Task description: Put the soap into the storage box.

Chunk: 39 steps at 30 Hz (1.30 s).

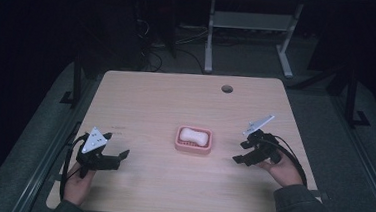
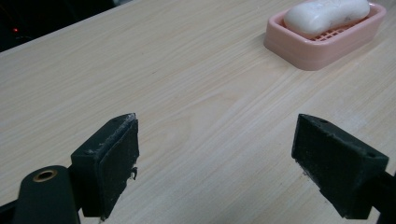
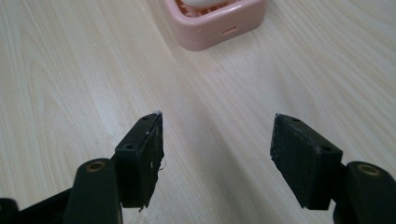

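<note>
A pink soap dish [image 1: 193,145] sits near the middle of the wooden table [image 1: 151,103], with a white bar of soap [image 1: 194,135] lying in it. My left gripper [image 1: 122,155] rests low at the table's left front, open, nothing between its jaws. In the left gripper view the dish [image 2: 322,44] and the soap [image 2: 327,15] lie ahead at the upper right. My right gripper [image 1: 240,152] hovers to the right of the dish, open and empty. The right gripper view shows the dish [image 3: 215,25] ahead beyond the open jaws, apart from them.
A round cable hole [image 1: 227,88] is cut near the table's far edge. Behind the table stands the white frame of another desk [image 1: 211,37], with cables on the dark floor. Bare wood surrounds the dish on all sides.
</note>
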Motion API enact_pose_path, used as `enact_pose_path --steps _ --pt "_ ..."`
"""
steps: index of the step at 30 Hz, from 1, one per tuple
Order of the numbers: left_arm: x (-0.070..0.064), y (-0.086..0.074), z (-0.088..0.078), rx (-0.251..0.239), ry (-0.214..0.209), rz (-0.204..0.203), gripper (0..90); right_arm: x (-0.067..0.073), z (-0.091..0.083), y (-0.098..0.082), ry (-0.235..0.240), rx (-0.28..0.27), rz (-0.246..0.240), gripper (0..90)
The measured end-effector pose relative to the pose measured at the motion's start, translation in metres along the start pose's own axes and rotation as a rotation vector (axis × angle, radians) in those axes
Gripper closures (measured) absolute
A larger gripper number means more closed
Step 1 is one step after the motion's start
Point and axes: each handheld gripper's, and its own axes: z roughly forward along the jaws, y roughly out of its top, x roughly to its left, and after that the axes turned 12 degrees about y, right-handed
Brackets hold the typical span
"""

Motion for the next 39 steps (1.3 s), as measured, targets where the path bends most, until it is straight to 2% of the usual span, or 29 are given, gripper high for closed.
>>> enact_pose_path --steps 12,22,30,32,39 --pt "-0.001 0.0 0.0 0.002 0.0 0.002 14.3 0.008 -0.005 -0.02 -0.014 -0.003 0.005 31.3" --pt "0.0 0.0 0.0 0.0 -0.003 0.002 14.3 0.023 -0.006 -0.039 -0.018 -0.006 0.004 30.4" --pt "0.0 0.001 0.0 -0.009 -0.003 -0.004 14.3 0.03 -0.005 -0.058 -0.027 -0.035 0.026 29.8" --pt "-0.001 0.001 0.001 -0.006 -0.004 -0.004 14.3 0.034 -0.006 -0.061 -0.047 -0.045 0.022 29.5" --pt "-0.001 0.002 0.002 -0.002 -0.007 0.001 14.3 0.045 -0.012 -0.073 -0.068 -0.083 0.015 27.7"
